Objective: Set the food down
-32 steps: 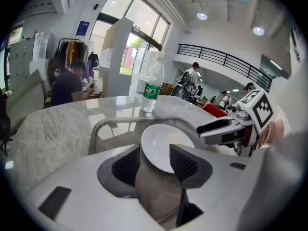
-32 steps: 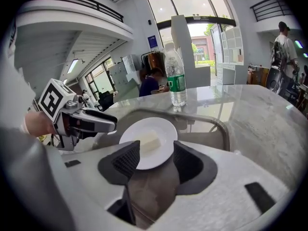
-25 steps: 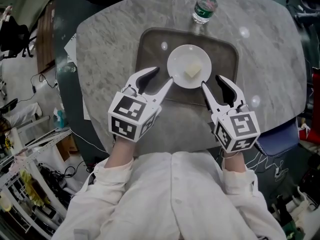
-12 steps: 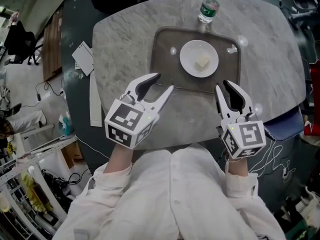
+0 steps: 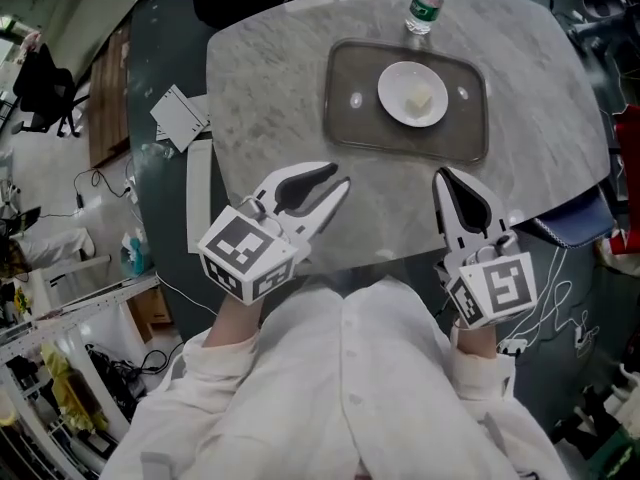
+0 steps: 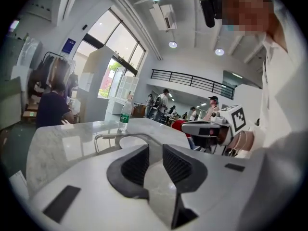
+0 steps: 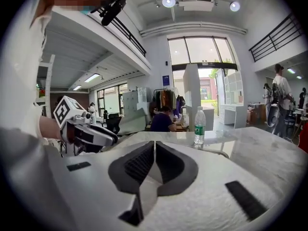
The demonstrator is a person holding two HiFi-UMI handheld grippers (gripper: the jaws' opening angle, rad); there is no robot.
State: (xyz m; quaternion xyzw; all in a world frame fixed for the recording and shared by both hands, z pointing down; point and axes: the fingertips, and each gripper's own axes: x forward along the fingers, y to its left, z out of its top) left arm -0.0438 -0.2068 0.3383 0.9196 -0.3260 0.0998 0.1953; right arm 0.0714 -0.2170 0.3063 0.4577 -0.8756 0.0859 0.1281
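Observation:
A white plate [image 5: 413, 93] with a small pale piece of food [image 5: 419, 99] rests on the dark tray [image 5: 350, 108] at the far side of the marble table [image 5: 270, 78]. Both grippers hang near the table's near edge, well short of the tray. My left gripper [image 5: 338, 178] has just been closing; a narrow gap remains between its jaws [image 6: 155, 148], with nothing in it. My right gripper [image 5: 445, 176] has also just been closing; its pads meet [image 7: 154, 143], empty. The tray rim [image 6: 113, 136] shows low ahead in the left gripper view.
A water bottle [image 5: 424, 6] stands beyond the tray, also the bottle [image 7: 199, 125] in the right gripper view. Loose papers [image 5: 180, 116] lie left of the table. A blue seat [image 5: 570, 230] sits at the right edge. A person sits at a far table [image 7: 163, 120].
Both grippers drew back from the plate toward the body and rose. The right jaws went from wide open to closed; the left jaws narrowed. Plate and food stayed on the tray.

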